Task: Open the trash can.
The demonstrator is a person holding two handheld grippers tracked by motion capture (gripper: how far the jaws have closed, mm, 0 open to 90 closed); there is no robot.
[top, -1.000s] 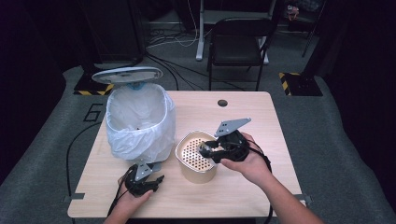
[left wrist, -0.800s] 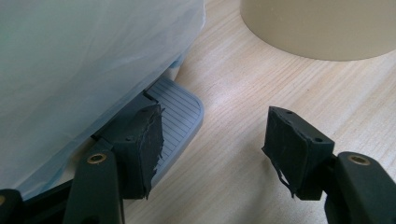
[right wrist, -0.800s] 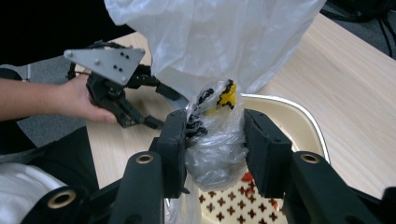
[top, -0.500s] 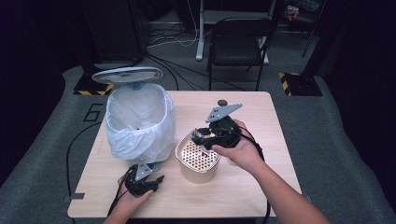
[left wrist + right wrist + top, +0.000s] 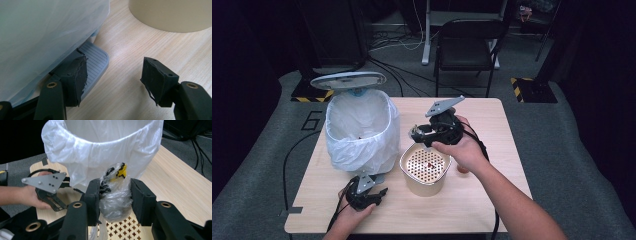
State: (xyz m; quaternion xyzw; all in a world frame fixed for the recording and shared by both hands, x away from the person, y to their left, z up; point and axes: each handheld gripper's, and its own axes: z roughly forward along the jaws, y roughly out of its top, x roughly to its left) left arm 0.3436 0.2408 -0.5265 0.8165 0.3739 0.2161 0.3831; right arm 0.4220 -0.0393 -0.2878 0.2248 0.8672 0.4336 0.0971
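Note:
A white-lined bin [image 5: 362,130] stands at the table's left with its lid [image 5: 348,80] raised. Beside it is a beige perforated basket [image 5: 424,187] with a small red bit inside. Above the basket's far rim, my right gripper [image 5: 417,134] points toward the bin. In the right gripper view it [image 5: 115,185] is shut on a crumpled clear wrapper [image 5: 115,202] with yellow and black print, just in front of the bin liner [image 5: 105,145]. My left gripper [image 5: 379,191] lies low at the bin's foot. Its jaws [image 5: 113,72] stand apart with nothing between them, one over the grey ribbed pedal [image 5: 96,60].
A small orange object [image 5: 462,170] lies on the table by my right hand. A black chair [image 5: 467,45] stands beyond the far edge, with cables on the floor. The basket's wall [image 5: 172,15] rises just ahead of the left gripper.
My right gripper has risen from the basket and moved left toward the bin with the wrapper in it. The left gripper has stayed put.

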